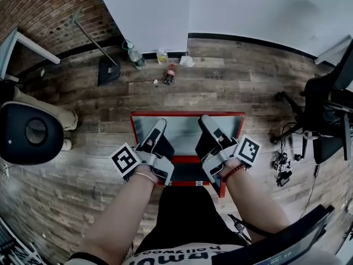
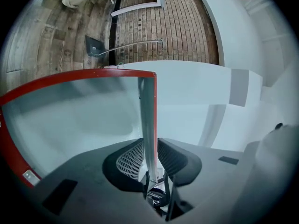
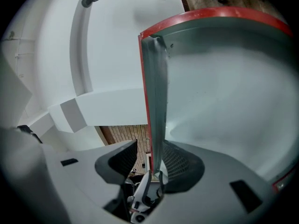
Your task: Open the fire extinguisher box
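Two grippers sit at the side edges of the red box's (image 1: 187,114) raised lid (image 1: 185,134).
The box sits on the wood floor (image 1: 231,87), in front of the person's knees. The left gripper (image 1: 159,125) straddles the lid's left edge, its jaws slightly apart with the thin edge between them. The right gripper (image 1: 207,120) straddles the right edge, its jaws wider, with a clear gap on the outer side. A bottle (image 1: 169,74) lies beyond the box.
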`<state>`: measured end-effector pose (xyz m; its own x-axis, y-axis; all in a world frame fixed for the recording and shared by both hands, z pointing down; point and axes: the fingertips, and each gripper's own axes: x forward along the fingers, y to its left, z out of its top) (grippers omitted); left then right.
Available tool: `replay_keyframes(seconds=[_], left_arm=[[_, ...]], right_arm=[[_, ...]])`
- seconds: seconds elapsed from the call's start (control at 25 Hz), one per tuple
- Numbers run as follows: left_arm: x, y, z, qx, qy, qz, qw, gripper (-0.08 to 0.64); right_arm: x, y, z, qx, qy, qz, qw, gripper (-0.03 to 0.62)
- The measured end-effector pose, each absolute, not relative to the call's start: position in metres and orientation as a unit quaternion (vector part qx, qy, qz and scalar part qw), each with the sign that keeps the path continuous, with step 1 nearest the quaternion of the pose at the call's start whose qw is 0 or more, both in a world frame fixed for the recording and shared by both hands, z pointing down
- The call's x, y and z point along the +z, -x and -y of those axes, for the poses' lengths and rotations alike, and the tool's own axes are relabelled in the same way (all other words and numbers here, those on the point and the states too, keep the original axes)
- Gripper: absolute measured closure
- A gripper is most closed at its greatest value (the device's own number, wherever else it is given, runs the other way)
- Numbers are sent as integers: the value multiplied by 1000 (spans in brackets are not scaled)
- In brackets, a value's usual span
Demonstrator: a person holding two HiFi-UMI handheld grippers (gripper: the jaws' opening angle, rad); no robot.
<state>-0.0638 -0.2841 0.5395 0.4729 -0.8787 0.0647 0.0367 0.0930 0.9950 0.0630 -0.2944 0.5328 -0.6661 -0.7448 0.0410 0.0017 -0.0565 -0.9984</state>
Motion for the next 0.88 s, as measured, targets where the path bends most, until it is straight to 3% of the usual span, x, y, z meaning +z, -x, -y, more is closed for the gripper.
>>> replay_keyframes(seconds=[0.68, 0.88], left_arm=[[445, 64, 289, -366, -623, 352, 594, 492], [401, 62, 296, -367, -649, 343, 572, 492]], right_arm=[[435, -73, 296, -618, 291, -661, 310, 440], [391, -71, 302, -598, 276, -683, 316, 483]])
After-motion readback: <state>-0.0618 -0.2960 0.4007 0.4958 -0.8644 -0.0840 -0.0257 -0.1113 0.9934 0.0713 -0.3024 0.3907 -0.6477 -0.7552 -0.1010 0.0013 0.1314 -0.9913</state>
